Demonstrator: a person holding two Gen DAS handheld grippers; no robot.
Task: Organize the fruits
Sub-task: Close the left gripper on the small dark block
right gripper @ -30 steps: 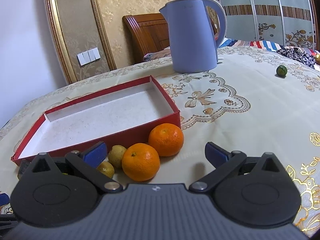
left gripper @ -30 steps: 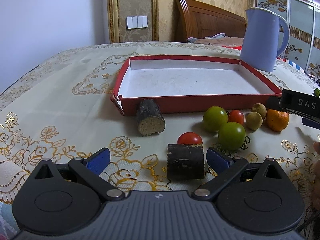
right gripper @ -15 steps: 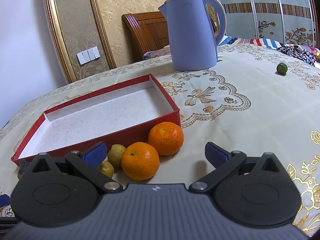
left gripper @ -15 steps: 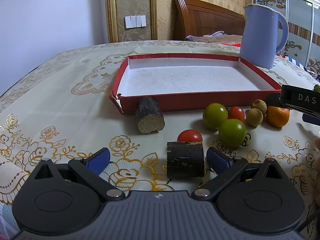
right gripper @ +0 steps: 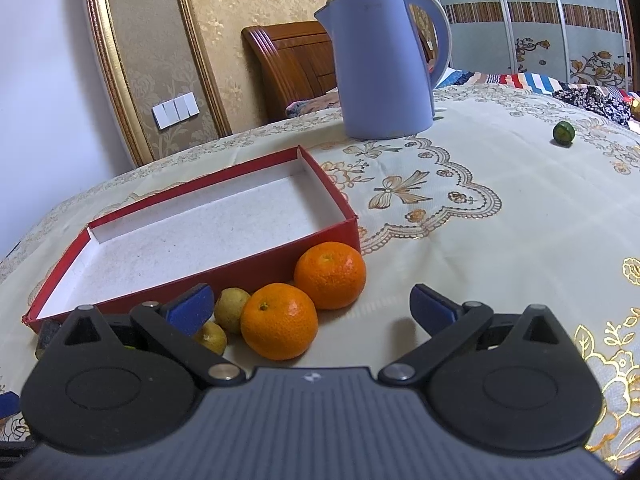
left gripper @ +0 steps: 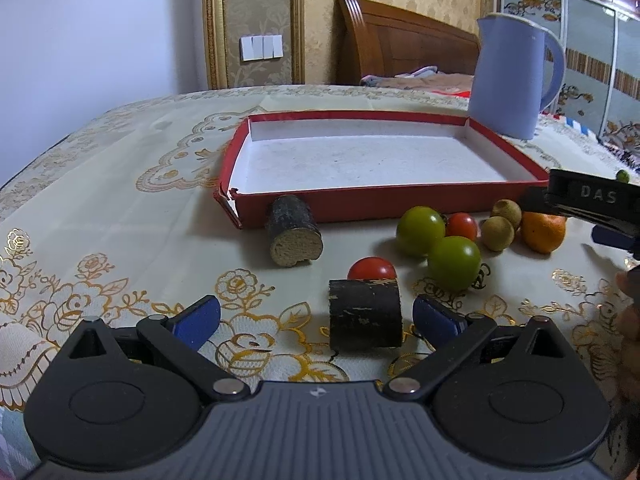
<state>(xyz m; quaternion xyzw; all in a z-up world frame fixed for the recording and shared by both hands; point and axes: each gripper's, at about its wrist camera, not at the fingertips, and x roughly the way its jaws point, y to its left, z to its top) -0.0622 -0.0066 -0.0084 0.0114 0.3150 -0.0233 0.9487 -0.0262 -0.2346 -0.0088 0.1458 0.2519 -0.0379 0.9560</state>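
Observation:
A red tray (left gripper: 384, 203) (right gripper: 256, 261) with a white inside lies empty on the table. In front of it lie two dark sugarcane pieces (left gripper: 294, 230) (left gripper: 365, 313), two red tomatoes (left gripper: 372, 269) (left gripper: 462, 226), two green tomatoes (left gripper: 420, 230) (left gripper: 454, 257), two longans (left gripper: 497, 233) (right gripper: 232, 310) and two oranges (right gripper: 279, 321) (right gripper: 330, 274). My left gripper (left gripper: 316, 316) is open, the near cane piece between its fingers, untouched. My right gripper (right gripper: 310, 307) is open around the nearer orange, pads apart from it.
A blue kettle (right gripper: 386, 64) (left gripper: 514, 76) stands behind the tray's right corner. A small green fruit (right gripper: 563, 133) lies far right on the embroidered tablecloth (right gripper: 500, 232). A wooden headboard (left gripper: 400, 44) rises beyond the table. A hand (left gripper: 630, 320) shows at the right edge.
Both grippers have drawn back slightly from the fruit and tilted a little; their jaws stay open. Nothing on the table has moved.

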